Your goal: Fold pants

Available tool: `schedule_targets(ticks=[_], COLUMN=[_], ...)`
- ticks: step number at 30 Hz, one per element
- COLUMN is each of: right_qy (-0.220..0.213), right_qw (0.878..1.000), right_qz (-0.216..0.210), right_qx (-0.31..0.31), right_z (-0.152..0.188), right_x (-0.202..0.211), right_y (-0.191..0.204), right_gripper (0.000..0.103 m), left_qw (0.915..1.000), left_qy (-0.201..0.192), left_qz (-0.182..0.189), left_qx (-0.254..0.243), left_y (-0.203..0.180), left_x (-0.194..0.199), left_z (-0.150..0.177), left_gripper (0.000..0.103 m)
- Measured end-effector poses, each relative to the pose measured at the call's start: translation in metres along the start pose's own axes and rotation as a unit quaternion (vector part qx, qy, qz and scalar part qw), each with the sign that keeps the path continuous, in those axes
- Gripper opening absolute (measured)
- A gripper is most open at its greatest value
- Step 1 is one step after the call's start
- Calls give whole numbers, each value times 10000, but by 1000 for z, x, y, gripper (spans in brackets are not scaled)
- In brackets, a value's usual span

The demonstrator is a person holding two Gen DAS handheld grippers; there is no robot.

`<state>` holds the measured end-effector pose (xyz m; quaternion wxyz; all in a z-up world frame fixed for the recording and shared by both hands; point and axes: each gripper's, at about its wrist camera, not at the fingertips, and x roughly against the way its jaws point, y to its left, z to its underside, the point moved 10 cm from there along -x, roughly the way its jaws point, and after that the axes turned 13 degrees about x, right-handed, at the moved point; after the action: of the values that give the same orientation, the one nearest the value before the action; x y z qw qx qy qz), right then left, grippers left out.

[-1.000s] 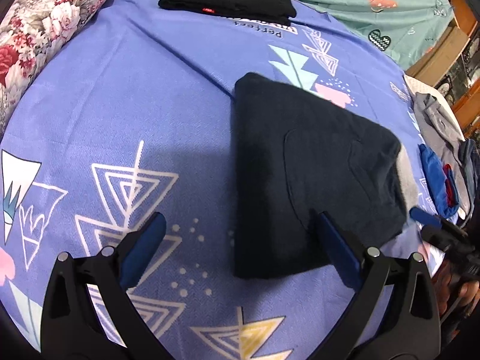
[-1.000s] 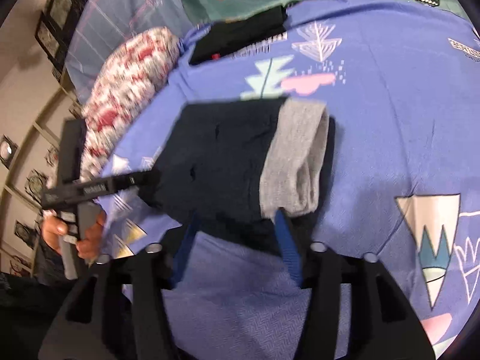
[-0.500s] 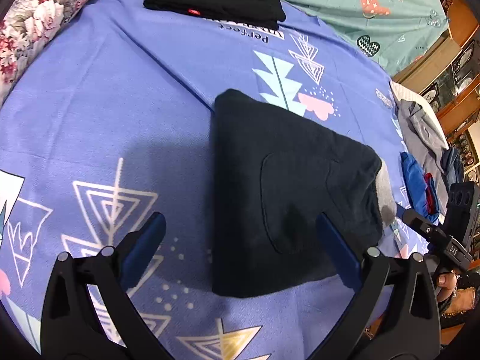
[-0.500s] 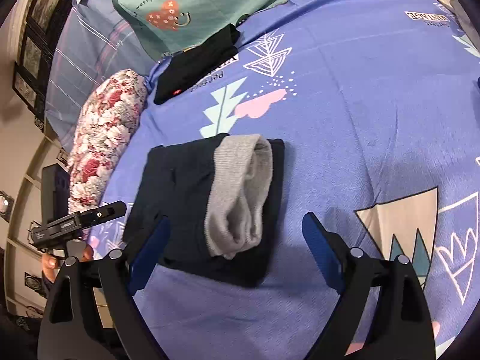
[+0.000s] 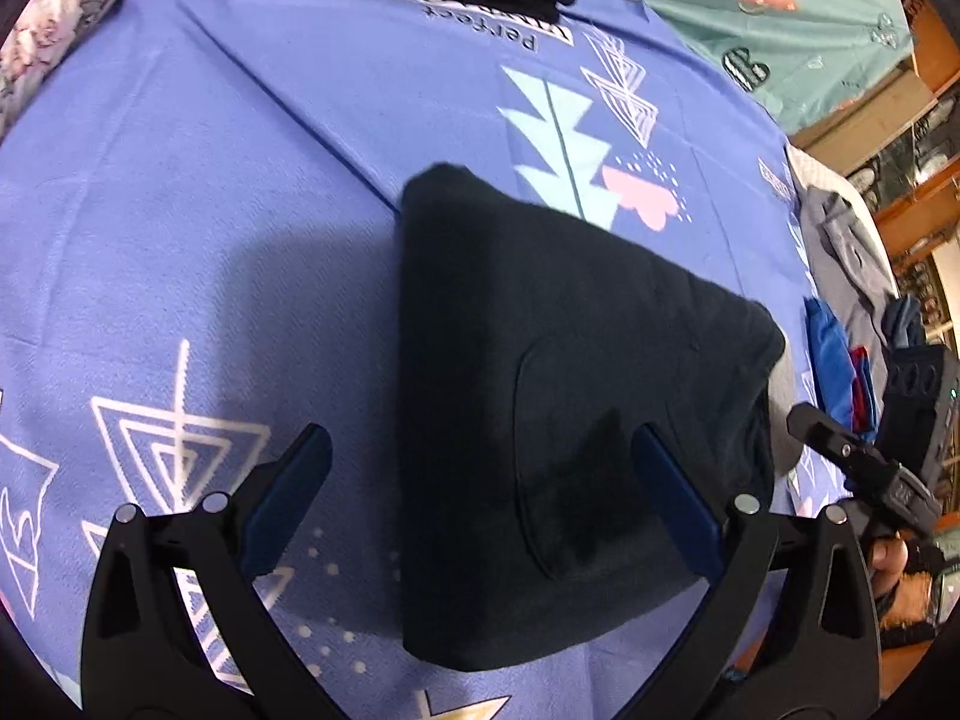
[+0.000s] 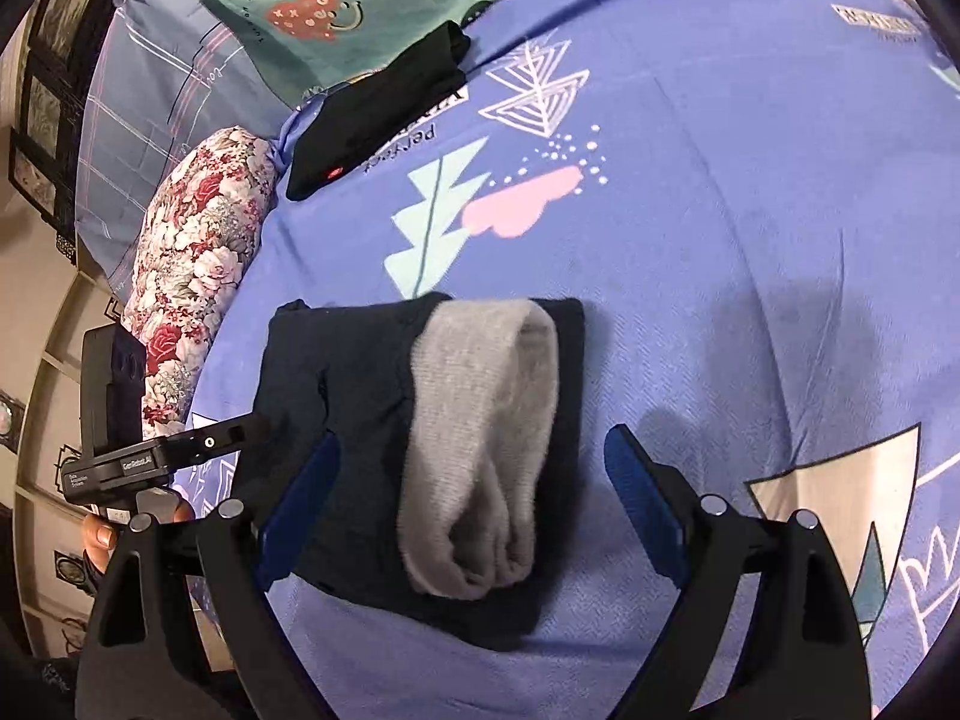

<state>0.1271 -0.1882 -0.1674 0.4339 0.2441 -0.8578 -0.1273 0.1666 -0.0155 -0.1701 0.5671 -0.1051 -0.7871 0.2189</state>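
The folded dark pants (image 5: 570,420) lie flat on the blue patterned bedsheet (image 5: 210,210). Only the right wrist view shows their grey inner waistband (image 6: 480,444) turned up on top; the left wrist view shows a stitched pocket outline instead. The left gripper (image 5: 480,504) and right gripper (image 6: 474,504) both hang spread wide over the pants, pads clear of the cloth. A second black folded garment (image 6: 378,114) lies far off, near a floral pillow (image 6: 198,264) and a green sheet (image 5: 780,18)
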Motion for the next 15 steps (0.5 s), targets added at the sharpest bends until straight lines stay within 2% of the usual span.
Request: schedule_targets(ticks=[9, 15], right_qy=[344, 203], right_qw=[9965, 9947], right_qz=[-739, -988], right_qx=[-190, -196], right_z=[34, 27], right_x=[-3, -11], right_y=[9, 21], right_gripper=[90, 90], left_qw=[9991, 9988], left_qy=[341, 383], left_qz=[242, 290], left_qx=[-58, -133], left_y=[3, -3], left_x=[-8, -11], left_z=[22, 24], left_gripper=[100, 100])
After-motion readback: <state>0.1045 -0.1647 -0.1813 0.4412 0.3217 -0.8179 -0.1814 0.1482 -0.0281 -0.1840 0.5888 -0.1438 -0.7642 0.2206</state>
